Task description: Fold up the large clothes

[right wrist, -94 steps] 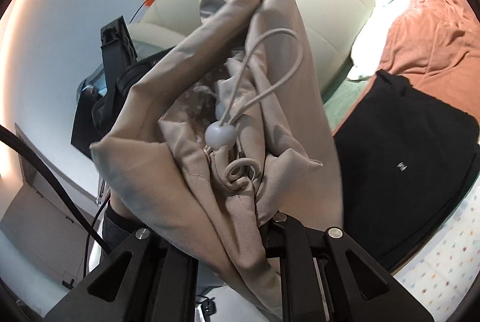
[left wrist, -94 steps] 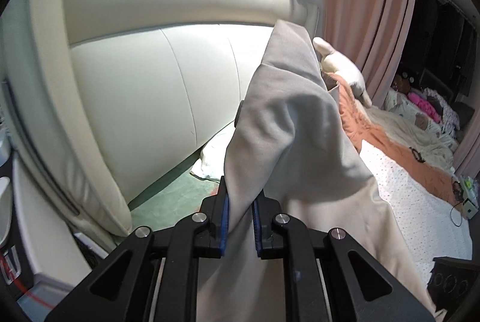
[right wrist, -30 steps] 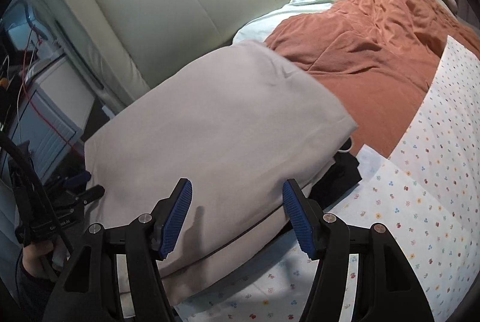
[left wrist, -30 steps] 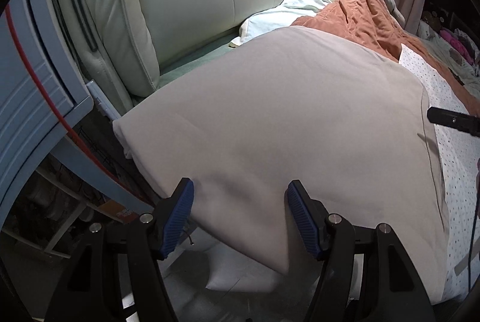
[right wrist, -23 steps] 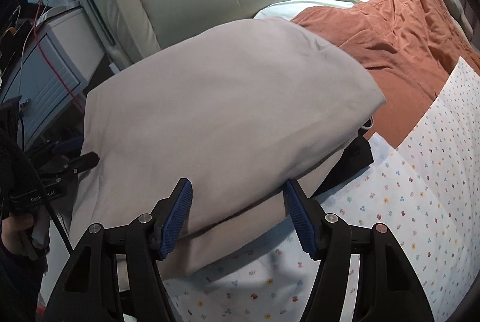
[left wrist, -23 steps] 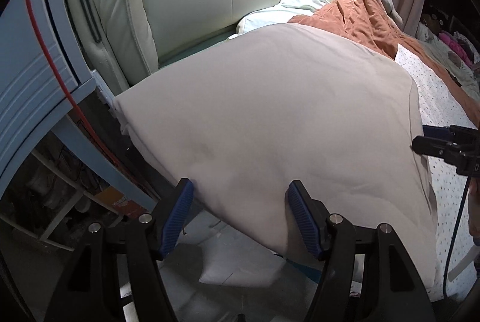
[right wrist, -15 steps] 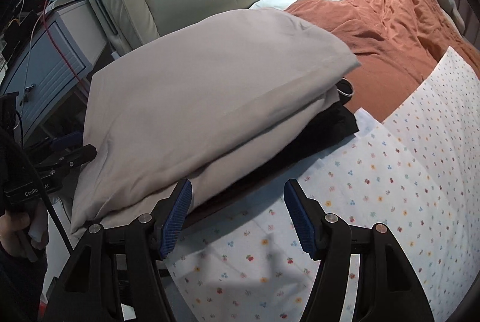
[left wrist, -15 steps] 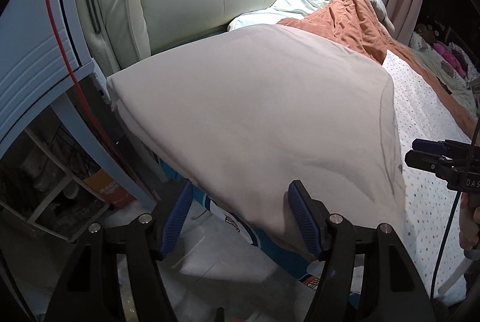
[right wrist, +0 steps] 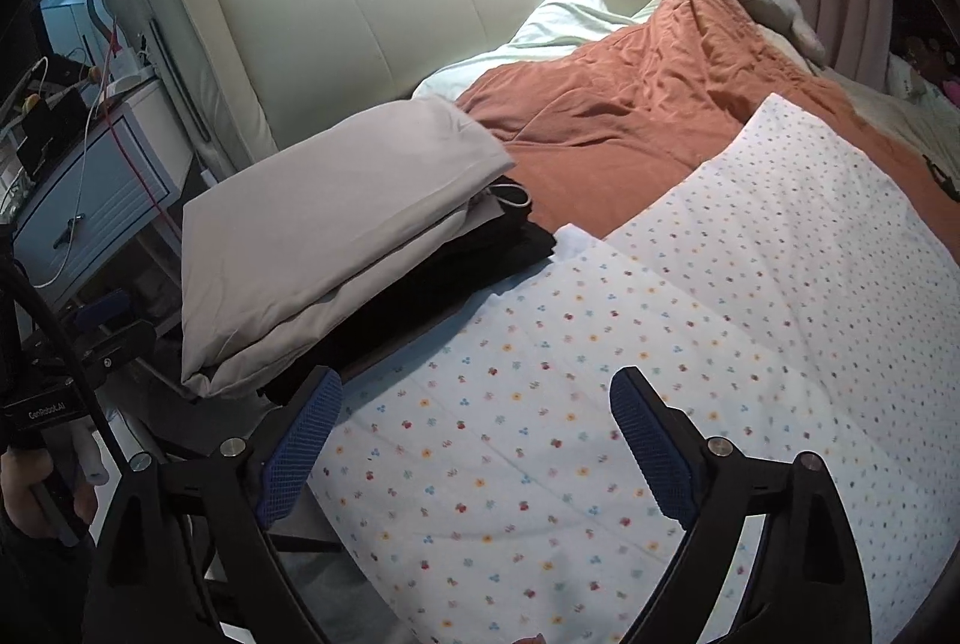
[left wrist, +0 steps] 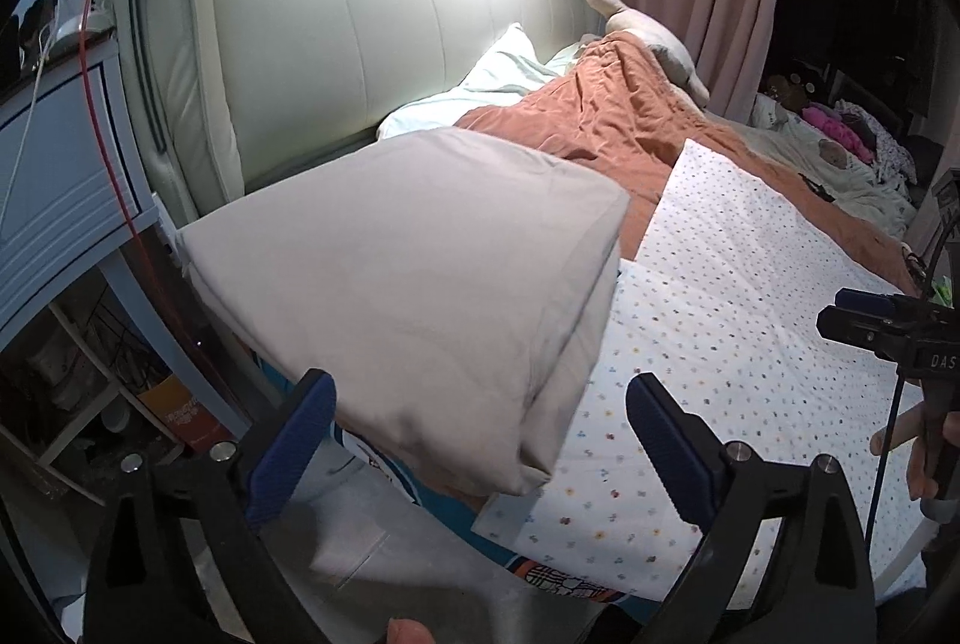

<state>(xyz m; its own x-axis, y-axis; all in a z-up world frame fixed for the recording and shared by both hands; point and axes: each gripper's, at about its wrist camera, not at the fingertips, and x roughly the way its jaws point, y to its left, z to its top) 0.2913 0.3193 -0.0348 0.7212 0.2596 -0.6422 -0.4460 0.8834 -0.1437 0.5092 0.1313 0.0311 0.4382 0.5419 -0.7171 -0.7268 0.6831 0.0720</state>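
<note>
A folded beige garment (left wrist: 408,278) lies at the bed's near left corner, on top of a folded black garment (right wrist: 456,260); the beige one also shows in the right wrist view (right wrist: 324,236). My left gripper (left wrist: 480,434) is open and empty, just in front of the beige stack. My right gripper (right wrist: 474,440) is open and empty above the white floral sheet (right wrist: 660,344), to the right of the stack. The right gripper also shows at the right edge of the left wrist view (left wrist: 888,332).
A cream padded headboard (left wrist: 360,44) stands behind. A rust-orange blanket (right wrist: 630,116), a pale pillow (right wrist: 558,20) and a plush toy (left wrist: 654,38) lie at the head of the bed. A blue-white nightstand (left wrist: 54,188) with cables stands on the left.
Both grippers let go of the beige garment, which now lies folded on the black one. Both have drawn back and swung right, away from the stack.
</note>
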